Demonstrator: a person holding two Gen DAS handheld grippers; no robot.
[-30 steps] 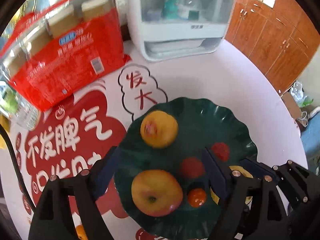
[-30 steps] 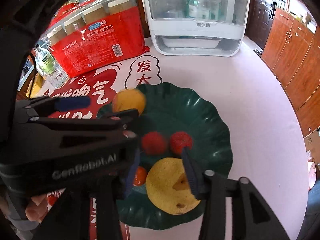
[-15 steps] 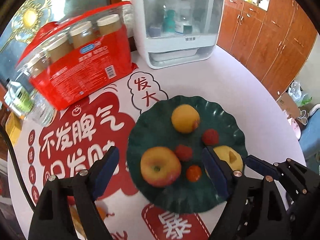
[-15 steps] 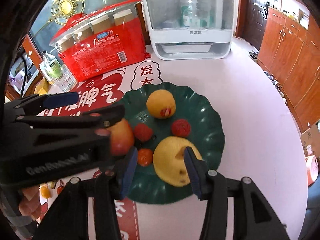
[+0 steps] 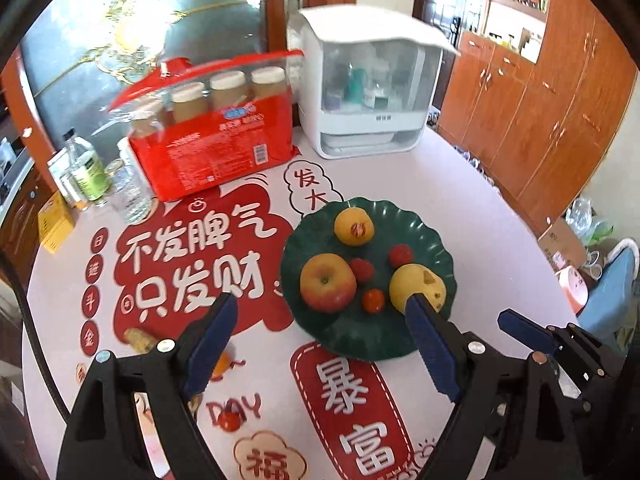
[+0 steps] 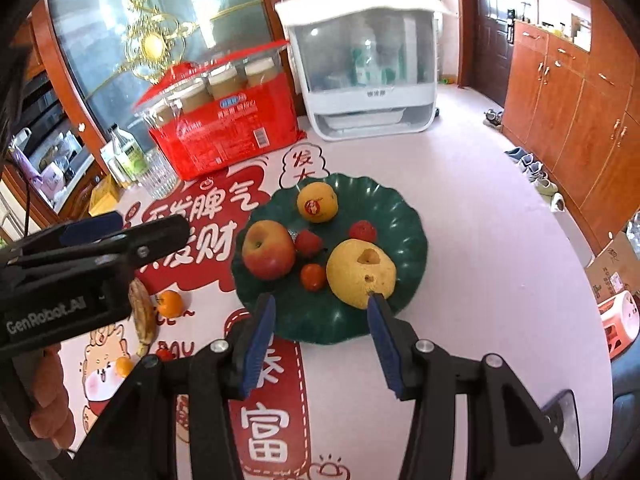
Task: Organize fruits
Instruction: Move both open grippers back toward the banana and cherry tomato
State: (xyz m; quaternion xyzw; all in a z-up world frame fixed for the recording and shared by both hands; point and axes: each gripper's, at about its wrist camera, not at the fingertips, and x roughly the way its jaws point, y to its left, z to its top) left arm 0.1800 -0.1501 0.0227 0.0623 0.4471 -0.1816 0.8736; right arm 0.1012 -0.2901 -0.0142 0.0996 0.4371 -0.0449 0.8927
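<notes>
Room: wooden cupboards point(image 6: 568, 112) along the right wall, glass door panel behind the table.
Table point(image 5: 460, 184): pale pink cloth with big red-and-white printed lettering.
Back of table: white appliance point(image 5: 368, 88) with a clear front; beside it a red pack point(image 5: 216, 140) of lidded cups; bottles point(image 5: 86, 164) and a glass at far left.
Plate point(image 6: 404, 216): dark green, scalloped rim, on the cloth near table centre.
On plate: apple point(image 6: 268, 250) at left, small yellow fruit with a sticker point(image 6: 317, 202) at the far side, yellow pear point(image 6: 360, 266) at right with a bite-like hole on top.
Small fruits on plate: two red berries point(image 6: 309, 242) between the larger fruits, one red-orange tomato point(image 6: 313, 277) just in front of them.
Off plate: orange point(image 6: 170, 303) and a brown-spotted banana point(image 6: 142, 316) lie on the cloth left of the plate; smaller fruits nearer the edge.
Left gripper point(image 5: 320, 344): jaws wide apart, just been opening a little, nothing between them; it hangs above the cloth on the near side of the plate.
Right gripper point(image 6: 320, 340): jaws partly apart, empty; it sits above the plate's near rim, one blue pad point(image 6: 384, 336) overlapping the pear in view.
Hand point(image 6: 48, 396): seen at lower left under the left gripper body.
</notes>
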